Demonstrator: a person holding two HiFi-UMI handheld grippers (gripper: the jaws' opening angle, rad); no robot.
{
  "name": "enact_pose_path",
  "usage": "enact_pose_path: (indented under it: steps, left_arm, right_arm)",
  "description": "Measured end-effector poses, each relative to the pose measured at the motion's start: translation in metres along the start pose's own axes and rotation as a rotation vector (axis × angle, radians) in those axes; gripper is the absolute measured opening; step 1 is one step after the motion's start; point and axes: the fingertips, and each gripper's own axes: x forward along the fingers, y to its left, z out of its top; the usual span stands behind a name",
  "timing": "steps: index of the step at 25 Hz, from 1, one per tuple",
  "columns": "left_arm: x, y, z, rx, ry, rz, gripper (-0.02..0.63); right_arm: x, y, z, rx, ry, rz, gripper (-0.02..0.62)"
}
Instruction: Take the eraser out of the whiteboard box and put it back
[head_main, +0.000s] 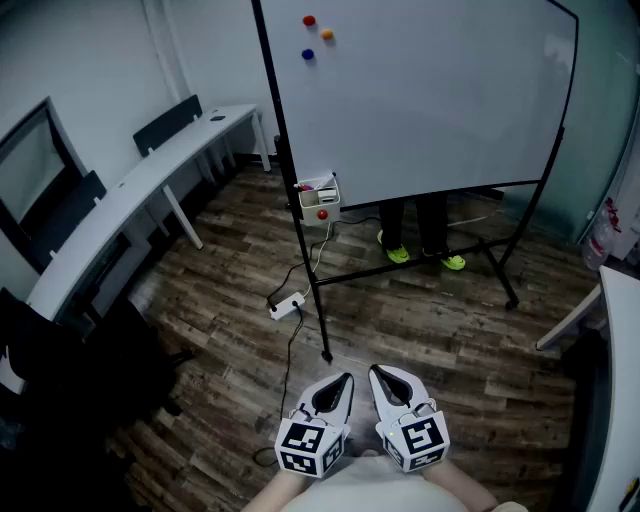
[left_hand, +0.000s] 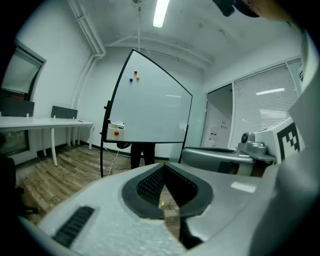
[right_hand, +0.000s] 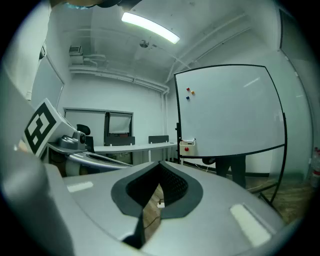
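Note:
The small whiteboard box (head_main: 318, 198) hangs at the lower left corner of the whiteboard (head_main: 430, 90), with a red round magnet on its front. It also shows far off as the box (left_hand: 116, 131) in the left gripper view and the box (right_hand: 188, 147) in the right gripper view. Its contents are too small to make out, so I cannot pick out the eraser. My left gripper (head_main: 344, 380) and right gripper (head_main: 378, 373) are side by side low in the head view, far from the board. Both are shut with nothing in them; left gripper (left_hand: 162, 166), right gripper (right_hand: 160, 164).
A person's legs in yellow-green shoes (head_main: 398, 253) stand behind the board. The board's black stand foot (head_main: 325, 352) and a power strip (head_main: 287, 305) with its cable lie on the wooden floor ahead. A long white desk (head_main: 130, 190) with chairs runs along the left.

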Motion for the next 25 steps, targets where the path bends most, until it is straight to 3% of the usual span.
enact_pose_path:
  steps: [8, 14, 25]
  left_arm:
    - [-0.004, 0.007, 0.002, 0.009, -0.015, 0.066, 0.002]
    - [0.005, 0.024, 0.0, 0.018, 0.029, 0.082, 0.002]
    - [0.059, 0.096, 0.034, 0.022, 0.031, 0.082, 0.002]
  right_arm:
    - [-0.006, 0.004, -0.003, -0.006, 0.008, 0.013, 0.005]
    - [0.013, -0.006, 0.004, 0.03, -0.004, 0.016, 0.005]
    - [0.09, -0.036, 0.017, -0.009, 0.021, -0.015, 0.005]
